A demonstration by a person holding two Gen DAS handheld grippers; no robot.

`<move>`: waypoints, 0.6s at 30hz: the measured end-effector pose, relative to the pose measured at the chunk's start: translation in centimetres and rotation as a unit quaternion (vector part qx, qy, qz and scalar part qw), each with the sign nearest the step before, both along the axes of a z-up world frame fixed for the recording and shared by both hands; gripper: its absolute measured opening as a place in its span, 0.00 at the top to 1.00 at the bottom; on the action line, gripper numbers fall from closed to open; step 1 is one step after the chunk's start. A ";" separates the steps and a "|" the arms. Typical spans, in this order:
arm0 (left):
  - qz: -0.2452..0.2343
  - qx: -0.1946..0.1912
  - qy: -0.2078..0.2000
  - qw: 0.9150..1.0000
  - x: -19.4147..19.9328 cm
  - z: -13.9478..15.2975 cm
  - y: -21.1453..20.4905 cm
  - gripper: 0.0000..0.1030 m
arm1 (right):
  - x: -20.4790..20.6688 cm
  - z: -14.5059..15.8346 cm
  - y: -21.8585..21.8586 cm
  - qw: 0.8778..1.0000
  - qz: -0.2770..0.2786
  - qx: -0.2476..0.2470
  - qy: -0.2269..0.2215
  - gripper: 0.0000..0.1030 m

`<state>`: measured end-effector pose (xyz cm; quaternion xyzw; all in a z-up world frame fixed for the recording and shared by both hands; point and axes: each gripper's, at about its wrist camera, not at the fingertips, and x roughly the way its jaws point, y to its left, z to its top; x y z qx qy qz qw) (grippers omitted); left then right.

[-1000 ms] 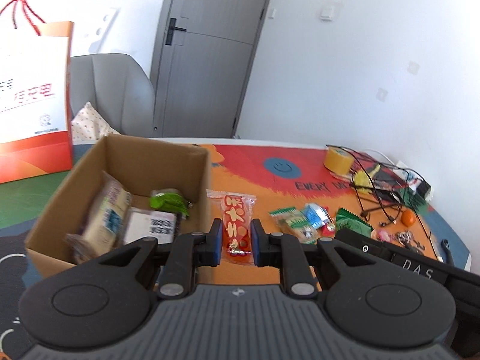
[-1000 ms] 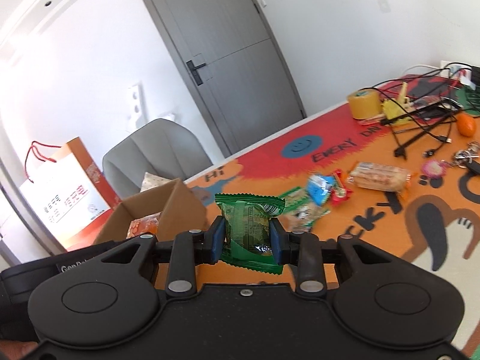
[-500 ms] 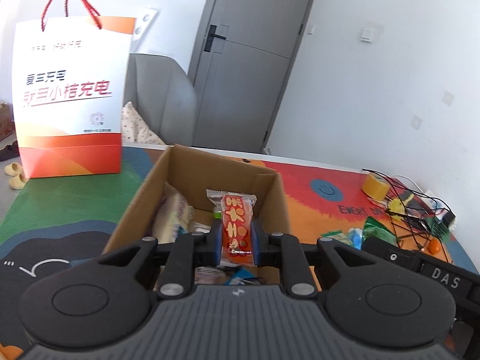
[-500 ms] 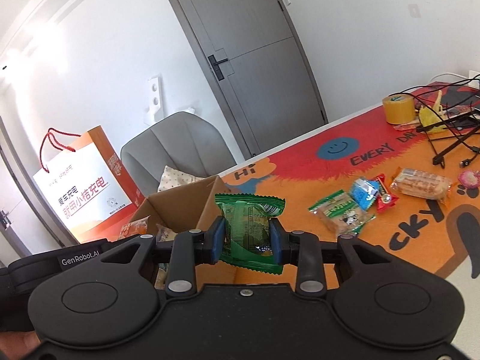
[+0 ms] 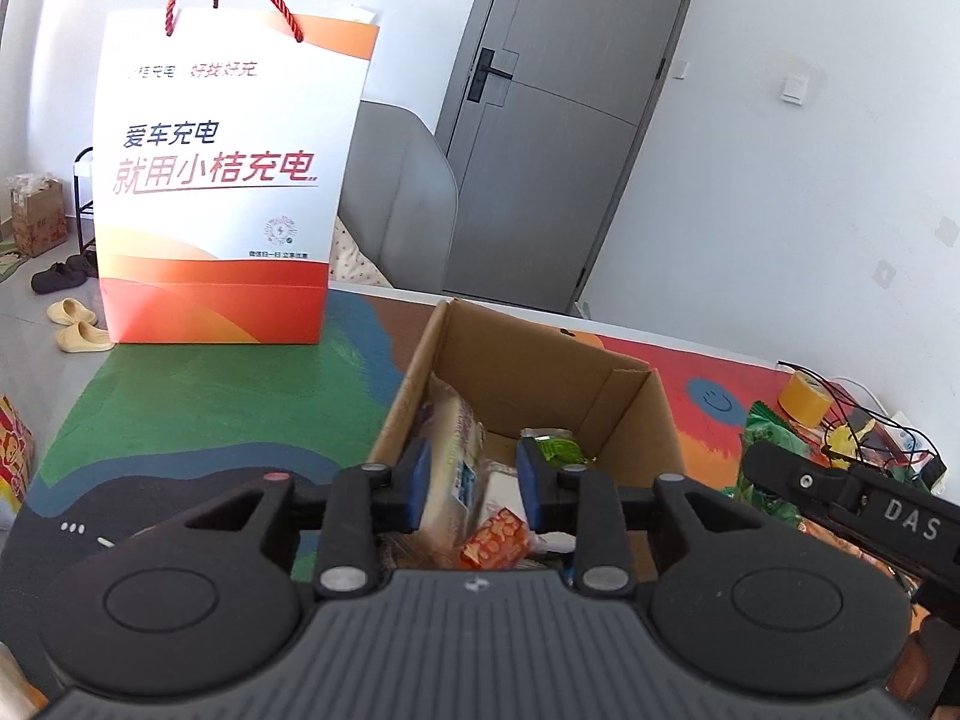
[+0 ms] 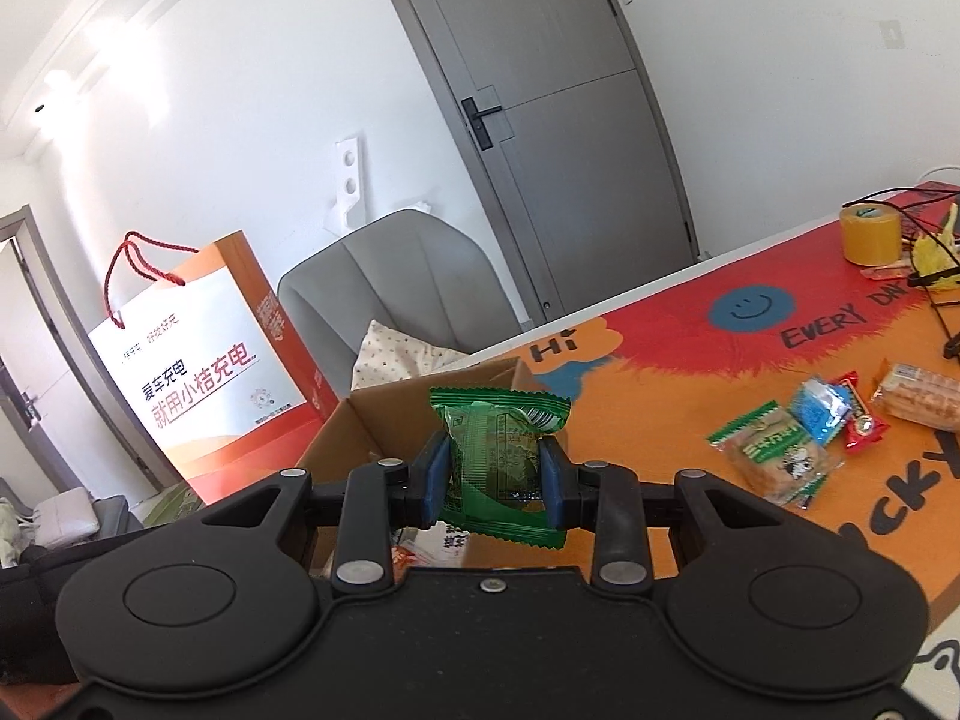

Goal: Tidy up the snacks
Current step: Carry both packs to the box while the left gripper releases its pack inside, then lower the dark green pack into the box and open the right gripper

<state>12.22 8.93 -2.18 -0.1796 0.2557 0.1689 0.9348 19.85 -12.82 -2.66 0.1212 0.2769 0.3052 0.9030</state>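
Since the red snack packet (image 5: 497, 545) has dropped from my left gripper (image 5: 471, 489), now released, into the cardboard box (image 5: 543, 360) below | right gripper (image 6: 495, 483) clenches green snack packet (image 6: 495, 456) beside box | next deposit.

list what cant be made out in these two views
- Left wrist view: the near part of the box floor, hidden behind the left hand-held gripper.
- Right wrist view: most of the box interior, blocked by the green packet and right hand-held gripper.
- Packet print: too small to read.
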 end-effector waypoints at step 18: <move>0.050 -0.004 0.001 0.999 -0.1 -0.1 4.2 0.44 | 3.2 0.2 6.1 0.999 0.041 -0.022 0.002 0.68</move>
